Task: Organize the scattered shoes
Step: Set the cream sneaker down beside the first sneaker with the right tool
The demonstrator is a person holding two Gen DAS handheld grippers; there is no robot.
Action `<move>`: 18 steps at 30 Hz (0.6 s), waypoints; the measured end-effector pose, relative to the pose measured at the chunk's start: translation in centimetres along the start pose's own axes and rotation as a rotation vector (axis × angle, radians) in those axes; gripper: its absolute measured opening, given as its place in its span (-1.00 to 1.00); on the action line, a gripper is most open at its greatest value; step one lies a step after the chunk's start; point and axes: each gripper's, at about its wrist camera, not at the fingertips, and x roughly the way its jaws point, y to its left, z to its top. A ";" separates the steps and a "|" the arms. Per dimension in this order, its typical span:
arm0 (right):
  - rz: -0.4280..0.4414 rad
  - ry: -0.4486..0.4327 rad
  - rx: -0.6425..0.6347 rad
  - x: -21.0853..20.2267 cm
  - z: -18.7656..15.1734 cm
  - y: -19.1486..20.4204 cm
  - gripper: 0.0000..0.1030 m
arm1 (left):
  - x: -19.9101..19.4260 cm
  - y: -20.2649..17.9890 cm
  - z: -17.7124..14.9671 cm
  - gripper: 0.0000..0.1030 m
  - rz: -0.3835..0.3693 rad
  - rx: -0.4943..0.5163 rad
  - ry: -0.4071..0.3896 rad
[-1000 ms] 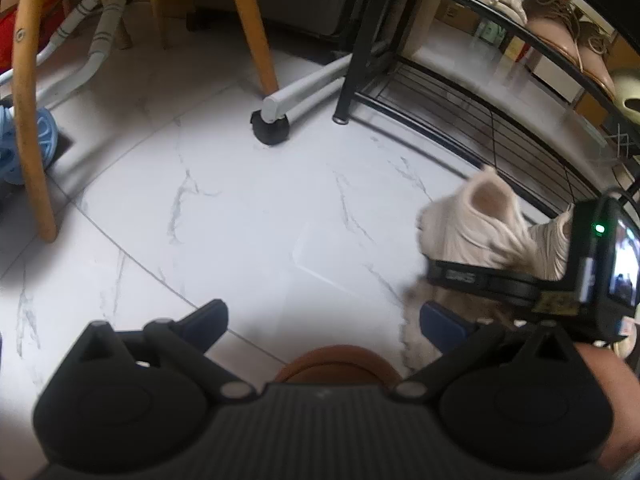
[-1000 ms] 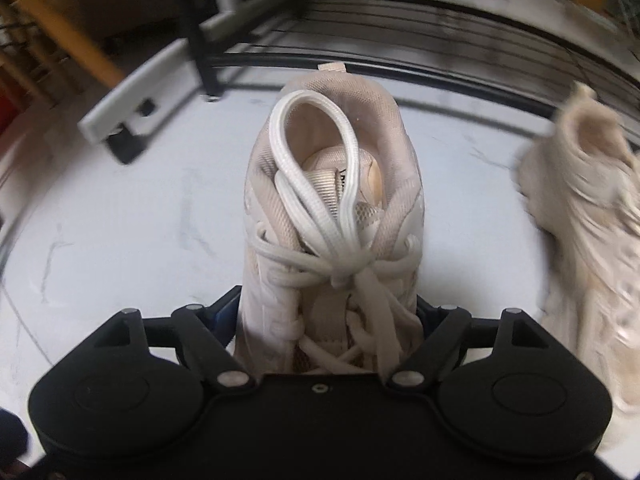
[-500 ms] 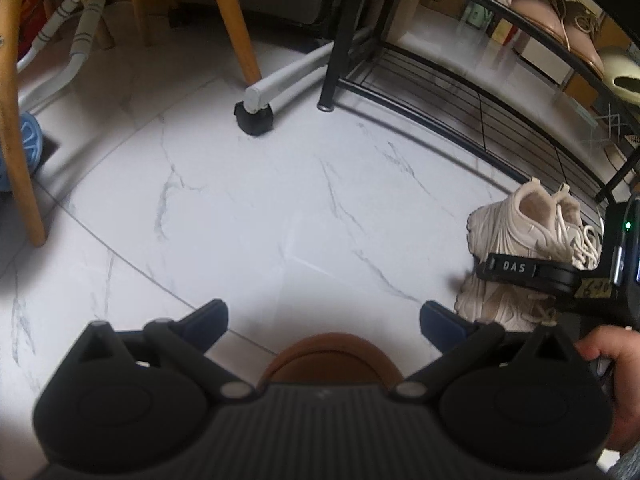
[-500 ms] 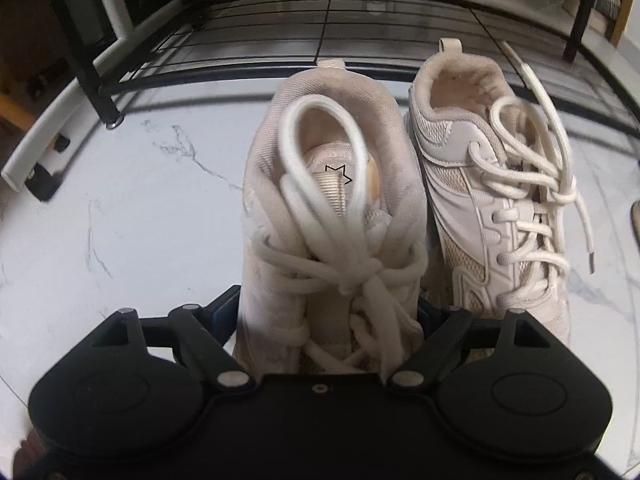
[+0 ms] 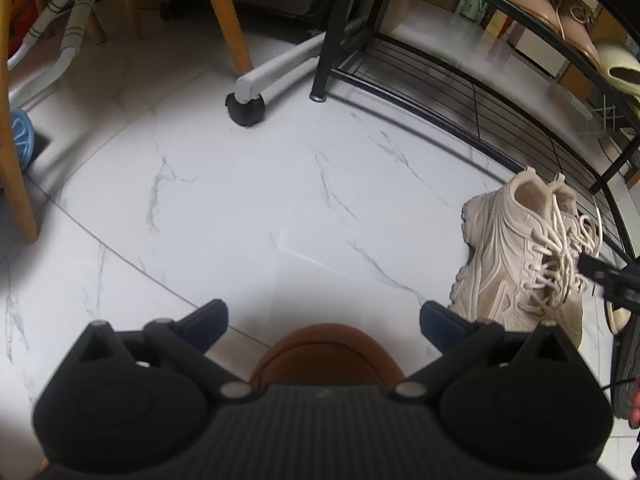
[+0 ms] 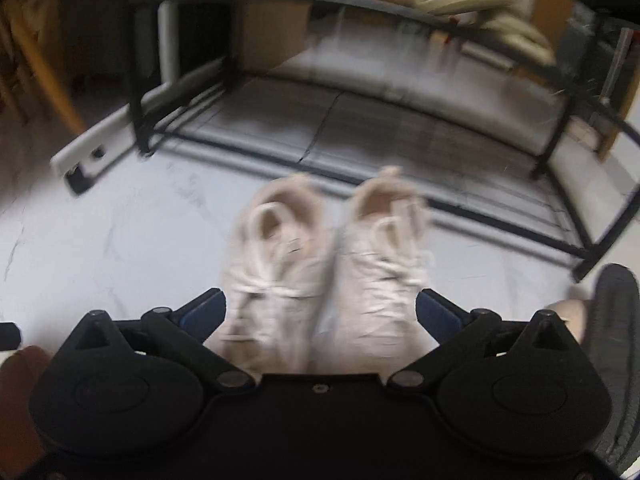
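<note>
Two beige lace-up sneakers stand side by side on the white marble floor in front of the black shoe rack point(image 6: 360, 128). The left sneaker point(image 6: 276, 264) and the right sneaker point(image 6: 380, 256) lie between the wide-apart fingers of my right gripper point(image 6: 320, 312), which is open and holds neither; this view is blurred. In the left wrist view the pair point(image 5: 524, 252) stands at the right, beside the rack point(image 5: 460, 80). My left gripper point(image 5: 324, 316) is open and empty above bare floor, with a brown rounded thing point(image 5: 328, 352) just under it.
The rack's upper shelf holds several shoes point(image 5: 560, 4). A wooden chair leg point(image 5: 228, 16), a grey tube with a black foot point(image 5: 248, 104) and a blue object point(image 5: 20, 136) stand at the left. A dark shoe point(image 6: 612, 336) lies at the right.
My right gripper has opened and let go of the left sneaker, which now stands beside its partner, and has pulled back. The left gripper has hardly moved.
</note>
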 end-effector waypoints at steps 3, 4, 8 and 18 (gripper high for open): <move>-0.036 -0.010 0.007 0.9 -0.7 -1.4 1.00 | 0.3 -0.3 -0.3 0.99 0.005 0.018 0.009; -0.045 -0.009 0.007 1.2 -0.9 -1.7 1.00 | 0.4 -0.4 -0.4 0.99 0.003 0.026 0.013; 0.057 0.019 -0.019 2.9 -1.9 -1.8 1.00 | 0.6 -0.8 -0.7 0.99 -0.001 0.048 0.017; 0.291 0.180 -0.010 4.6 -2.0 -0.2 0.25 | 1.1 -0.7 -0.8 0.99 -0.008 0.031 0.041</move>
